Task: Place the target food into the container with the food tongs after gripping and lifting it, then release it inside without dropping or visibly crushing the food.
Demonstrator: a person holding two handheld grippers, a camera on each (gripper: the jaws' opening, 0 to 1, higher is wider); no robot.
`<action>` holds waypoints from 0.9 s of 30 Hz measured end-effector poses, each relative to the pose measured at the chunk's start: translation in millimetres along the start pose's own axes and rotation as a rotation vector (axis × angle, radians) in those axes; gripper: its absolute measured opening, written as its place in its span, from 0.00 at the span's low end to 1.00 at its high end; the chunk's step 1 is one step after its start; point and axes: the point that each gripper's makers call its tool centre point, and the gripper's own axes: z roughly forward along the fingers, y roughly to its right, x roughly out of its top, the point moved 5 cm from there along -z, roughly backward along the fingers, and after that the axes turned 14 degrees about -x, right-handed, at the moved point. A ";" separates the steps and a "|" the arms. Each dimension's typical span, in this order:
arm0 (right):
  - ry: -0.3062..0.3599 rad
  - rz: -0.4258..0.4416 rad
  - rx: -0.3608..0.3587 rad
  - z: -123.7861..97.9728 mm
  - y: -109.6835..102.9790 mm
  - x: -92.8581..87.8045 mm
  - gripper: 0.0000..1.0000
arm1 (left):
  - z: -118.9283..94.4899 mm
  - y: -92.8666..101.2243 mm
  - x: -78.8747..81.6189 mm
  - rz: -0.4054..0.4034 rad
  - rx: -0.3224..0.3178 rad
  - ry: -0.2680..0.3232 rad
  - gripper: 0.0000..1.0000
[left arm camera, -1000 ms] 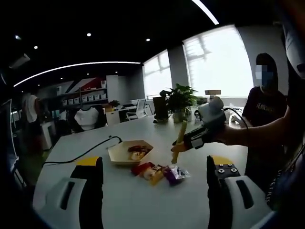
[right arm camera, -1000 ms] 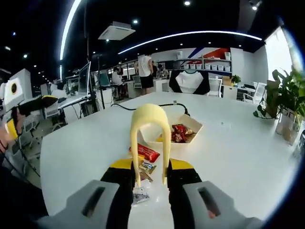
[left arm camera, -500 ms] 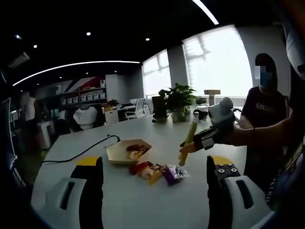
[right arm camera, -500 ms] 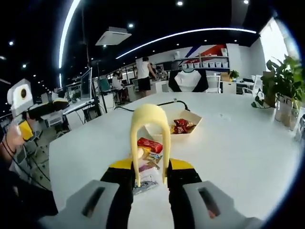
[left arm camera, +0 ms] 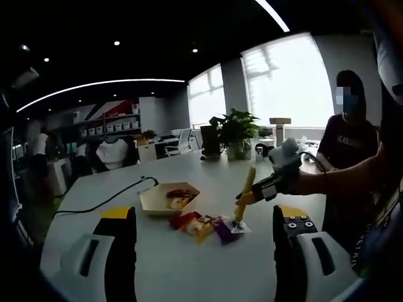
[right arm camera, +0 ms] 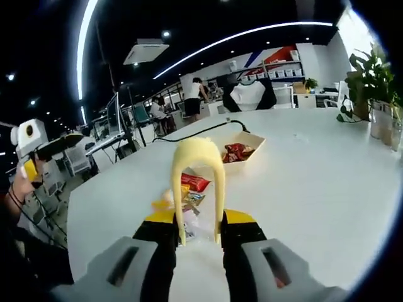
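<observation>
On a white office table (left arm camera: 189,264), the left gripper (left arm camera: 204,251) waits with its jaws spread wide and nothing between them, while the pile of wrapped snacks (left arm camera: 204,225) lies at about 12 o'clock from it, well ahead on the table. Just beyond the pile, at 11 o'clock, sits the cream hexagonal tray (left arm camera: 169,199), already holding a few packets.

From 3 o'clock in the left gripper view, the right gripper (left arm camera: 272,187) reaches in, clamped on yellow food tongs (left arm camera: 244,194) whose long axis runs steeply down, tips touching or just above a clear-wrapped packet (left arm camera: 237,225) at the near-right edge of the pile. Whether the tips have closed on it cannot be told.

In the right gripper view, the tongs (right arm camera: 198,189) rise as a tall loop from between the jaws, the snack pile (right arm camera: 182,195) directly behind at 12 o'clock and the tray (right arm camera: 242,153) farther off at 1 o'clock. The right gripper (right arm camera: 198,236) is plainly the nearer hand; the coming move likely turns on pinching one packet gently, then carrying it past the pile to the tray. A potted plant (left arm camera: 236,133) stands beyond.
</observation>
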 end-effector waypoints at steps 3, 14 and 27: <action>0.003 -0.008 0.005 -0.2 -0.2 0.8 0.22 | 0.4 -0.8 -0.1 0.000 0.000 -0.003 0.95; -0.014 -0.071 -0.019 -7.6 -5.1 -2.7 0.16 | 2.7 -0.5 2.4 0.006 -0.006 -0.004 0.95; -0.028 -0.081 -0.030 -25.9 14.0 -6.8 0.18 | 6.5 4.3 2.7 0.006 -0.015 0.001 0.95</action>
